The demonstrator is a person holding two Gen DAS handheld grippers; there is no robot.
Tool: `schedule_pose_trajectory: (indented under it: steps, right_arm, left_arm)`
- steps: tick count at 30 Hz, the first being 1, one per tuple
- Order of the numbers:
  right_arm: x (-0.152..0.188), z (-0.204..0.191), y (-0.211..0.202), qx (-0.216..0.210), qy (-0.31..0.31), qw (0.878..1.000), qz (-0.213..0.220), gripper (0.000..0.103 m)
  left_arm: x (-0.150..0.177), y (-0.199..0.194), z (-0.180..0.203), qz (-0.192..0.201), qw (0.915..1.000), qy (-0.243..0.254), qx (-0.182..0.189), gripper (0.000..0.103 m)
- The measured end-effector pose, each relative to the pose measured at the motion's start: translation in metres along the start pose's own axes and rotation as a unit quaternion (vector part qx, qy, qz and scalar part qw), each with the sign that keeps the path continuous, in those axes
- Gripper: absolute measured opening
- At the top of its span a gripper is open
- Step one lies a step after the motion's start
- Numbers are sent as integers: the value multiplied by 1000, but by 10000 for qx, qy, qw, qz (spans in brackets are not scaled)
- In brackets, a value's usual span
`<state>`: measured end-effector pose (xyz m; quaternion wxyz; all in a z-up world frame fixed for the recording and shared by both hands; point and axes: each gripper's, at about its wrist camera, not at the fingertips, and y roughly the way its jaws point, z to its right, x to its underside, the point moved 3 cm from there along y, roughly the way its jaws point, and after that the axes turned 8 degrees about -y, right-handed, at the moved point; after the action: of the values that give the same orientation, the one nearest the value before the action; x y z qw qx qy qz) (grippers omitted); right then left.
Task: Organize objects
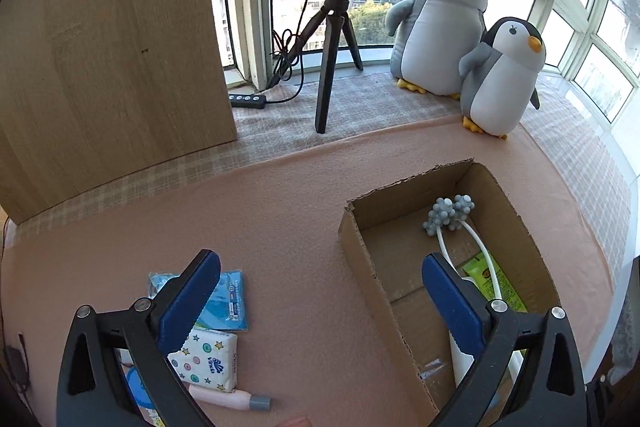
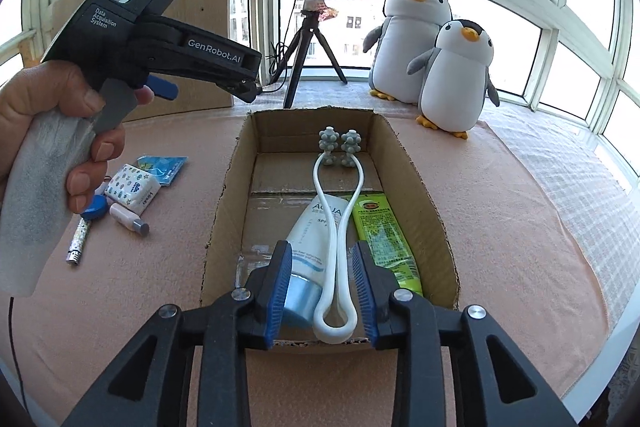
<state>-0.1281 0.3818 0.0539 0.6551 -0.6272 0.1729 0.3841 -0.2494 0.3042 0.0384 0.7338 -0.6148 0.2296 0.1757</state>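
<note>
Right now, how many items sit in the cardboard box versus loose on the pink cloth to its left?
In the cardboard box: 3 (white massage roller, white tube, green packet)
Loose on the pink cloth: 5 (tissue pack, blue packet, pink tube, blue round item, patterned pen)
Total: 8
</note>
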Motion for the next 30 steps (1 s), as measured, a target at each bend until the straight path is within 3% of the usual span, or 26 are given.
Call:
schedule_pose_trajectory:
  steps: [8, 12, 15, 23, 30]
  right_arm:
    - [-15, -42, -7, -365, -257, 9989, 146, 41]
    - [-22, -77, -1, -695, -512, 9962, 74, 42]
    - [-24, -110, 9, -976, -766, 9923, -32, 50]
    - [-16, -188, 65, -1743, -1345, 9726, -743, 53]
    - [-16, -256, 71, -2527, -1502, 9519, -870, 53]
  left_arm:
    - [26, -44, -96, 143, 9980, -486, -387, 102]
    - [45, -67, -160, 191, 9935, -914, -650, 102]
    - [63, -85, -207, 213, 9888, -1225, -825, 102]
    - [133, -129, -327, 115, 9668, -2173, -1342, 102]
    - [193, -152, -381, -51, 9473, -2750, -1641, 102]
